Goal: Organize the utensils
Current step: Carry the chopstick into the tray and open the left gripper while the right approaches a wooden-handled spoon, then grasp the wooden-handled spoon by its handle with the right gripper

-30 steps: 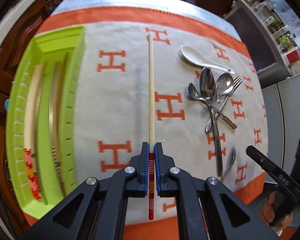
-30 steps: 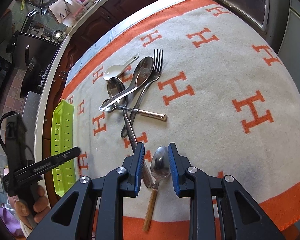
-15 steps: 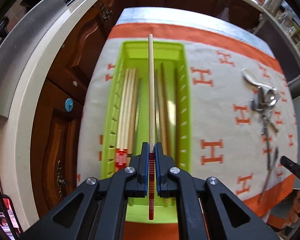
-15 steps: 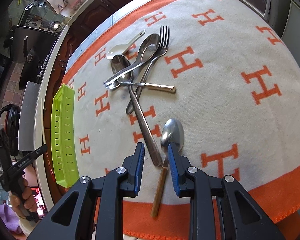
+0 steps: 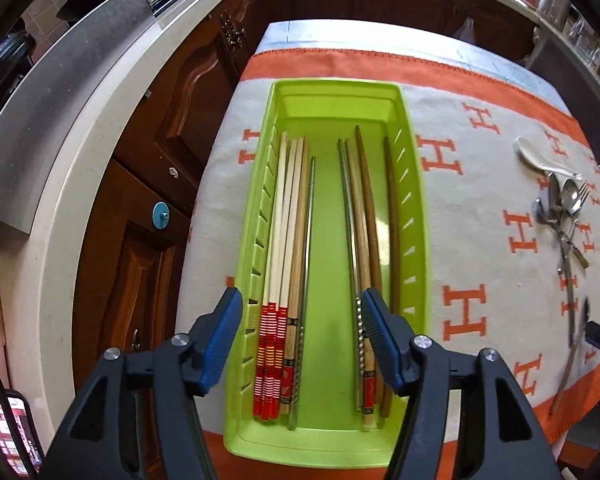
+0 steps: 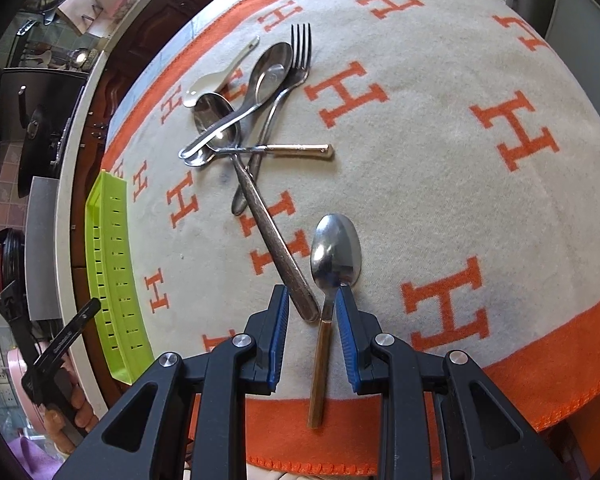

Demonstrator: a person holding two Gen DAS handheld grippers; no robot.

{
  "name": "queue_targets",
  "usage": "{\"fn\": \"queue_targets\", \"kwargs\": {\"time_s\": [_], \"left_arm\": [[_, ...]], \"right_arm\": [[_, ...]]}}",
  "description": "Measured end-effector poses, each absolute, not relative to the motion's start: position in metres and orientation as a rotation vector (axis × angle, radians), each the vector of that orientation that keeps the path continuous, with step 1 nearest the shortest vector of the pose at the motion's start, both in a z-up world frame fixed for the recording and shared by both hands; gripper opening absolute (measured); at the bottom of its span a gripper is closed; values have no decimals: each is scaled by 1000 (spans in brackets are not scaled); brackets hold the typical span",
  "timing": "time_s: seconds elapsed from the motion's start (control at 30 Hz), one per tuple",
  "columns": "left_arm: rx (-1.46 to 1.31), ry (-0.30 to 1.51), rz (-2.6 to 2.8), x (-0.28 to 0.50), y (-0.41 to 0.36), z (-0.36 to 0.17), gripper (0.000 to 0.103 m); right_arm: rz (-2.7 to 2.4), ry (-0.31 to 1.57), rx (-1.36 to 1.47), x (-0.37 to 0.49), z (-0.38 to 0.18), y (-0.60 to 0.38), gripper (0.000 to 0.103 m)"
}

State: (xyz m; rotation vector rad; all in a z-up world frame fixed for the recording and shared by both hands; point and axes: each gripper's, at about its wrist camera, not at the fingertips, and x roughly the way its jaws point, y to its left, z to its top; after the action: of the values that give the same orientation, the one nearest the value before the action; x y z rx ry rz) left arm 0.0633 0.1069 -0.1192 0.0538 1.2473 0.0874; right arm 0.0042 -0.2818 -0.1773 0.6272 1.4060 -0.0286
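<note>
My left gripper [image 5: 300, 300] hovers over the near end of the green tray [image 5: 336, 86]. Its jaws are opening and nothing is between them. Pale chopsticks with red-striped ends [image 5: 274, 240] lie along the tray's left side, and darker wooden and metal chopsticks [image 5: 366, 220] along its right. My right gripper [image 6: 312, 296] points down at the cloth, open, with its fingers on either side of the neck of a wooden-handled spoon [image 6: 336, 248]. The pads do not press on the spoon. The end of a long metal spoon handle [image 6: 276, 248] also lies between the fingers.
A heap of spoons and a fork [image 6: 300, 52] lies farther back on the cream cloth with orange H marks [image 6: 460, 160], next to a white ceramic spoon [image 6: 216, 80]. The tray sits at the cloth's left edge, beside wooden cabinets [image 5: 148, 184]. A hand [image 6: 64, 408] holds the left gripper there.
The left gripper carried the red-striped chopstick from the cloth to above the tray, then opened; the chopstick now lies in the tray. The right gripper has come slightly closer around the spoon's neck.
</note>
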Motion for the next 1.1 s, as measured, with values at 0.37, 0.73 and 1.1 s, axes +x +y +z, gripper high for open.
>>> {"fn": "queue_targets", "kwargs": {"time_s": [0.37,0.73,1.1], "left_arm": [[-80,1232,35,48,114,-110,60],[-119,1228,8,43,116,-113,60],[-143,1216,7,42,122,-110,60]], "right_arm": [[-143,1427,498,12,-186,-263,13],[-116,1396,675,1,-192,-286,7],[-98,1383,646,-7,-187,-287,5]]}}
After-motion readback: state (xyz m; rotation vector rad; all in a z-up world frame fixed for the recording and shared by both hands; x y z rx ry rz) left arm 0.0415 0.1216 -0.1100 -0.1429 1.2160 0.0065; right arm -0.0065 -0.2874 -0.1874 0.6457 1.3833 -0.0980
